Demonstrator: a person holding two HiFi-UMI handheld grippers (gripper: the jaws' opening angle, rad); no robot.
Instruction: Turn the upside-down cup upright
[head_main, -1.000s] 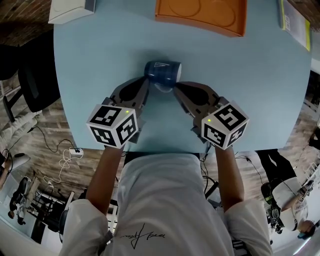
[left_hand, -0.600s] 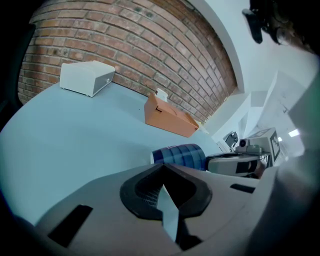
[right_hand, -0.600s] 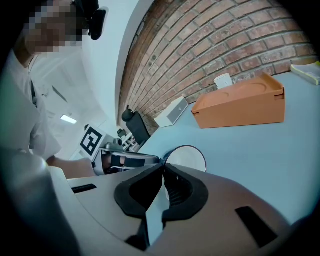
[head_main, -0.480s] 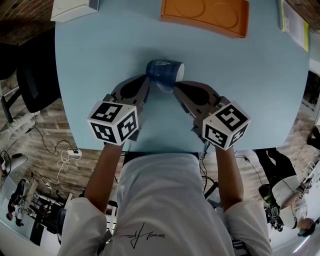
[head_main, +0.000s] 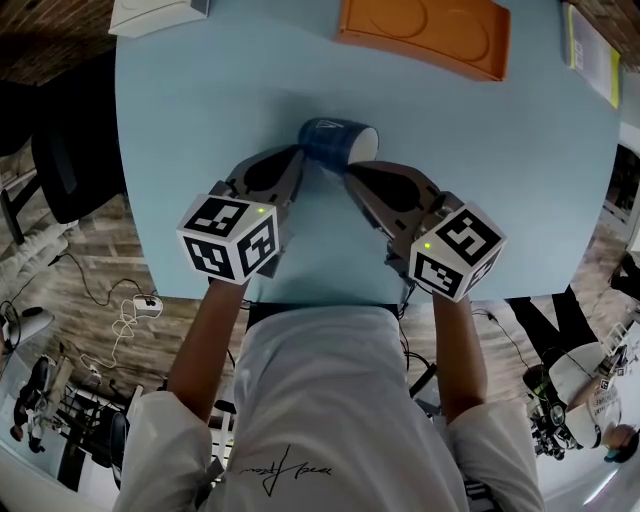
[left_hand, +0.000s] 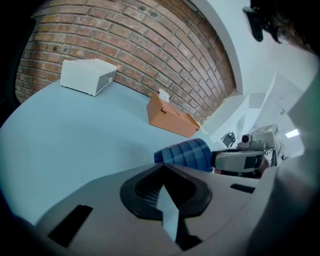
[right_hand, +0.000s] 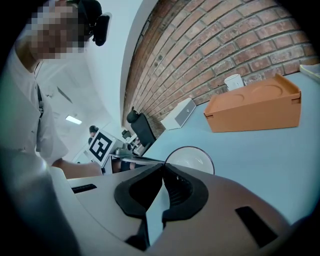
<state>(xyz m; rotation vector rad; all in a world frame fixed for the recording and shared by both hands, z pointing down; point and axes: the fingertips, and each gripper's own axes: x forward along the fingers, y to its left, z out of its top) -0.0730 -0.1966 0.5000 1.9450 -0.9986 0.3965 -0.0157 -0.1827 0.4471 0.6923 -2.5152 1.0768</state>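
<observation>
Light blue desk (head_main: 200, 120), blue cup (head_main: 330, 140) lying on its side toward the near edge, mouth facing right. Both clamped closed and empty: left hand-held gripper (head_main: 296, 158) just beside its base, right hand-held gripper (head_main: 350, 175) near the rim.

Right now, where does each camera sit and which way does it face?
Head view: above, facing steeply down at the table; shows forearms, shirt, left gripper, right gripper, cup.
Left gripper view: on the left gripper, facing along its shut jaws at the cup's side; right gripper beyond.
Right gripper view: on the right gripper, facing into the cup's mouth past shut jaws; shirt at left.
Shared: cup and tray in all three.
</observation>
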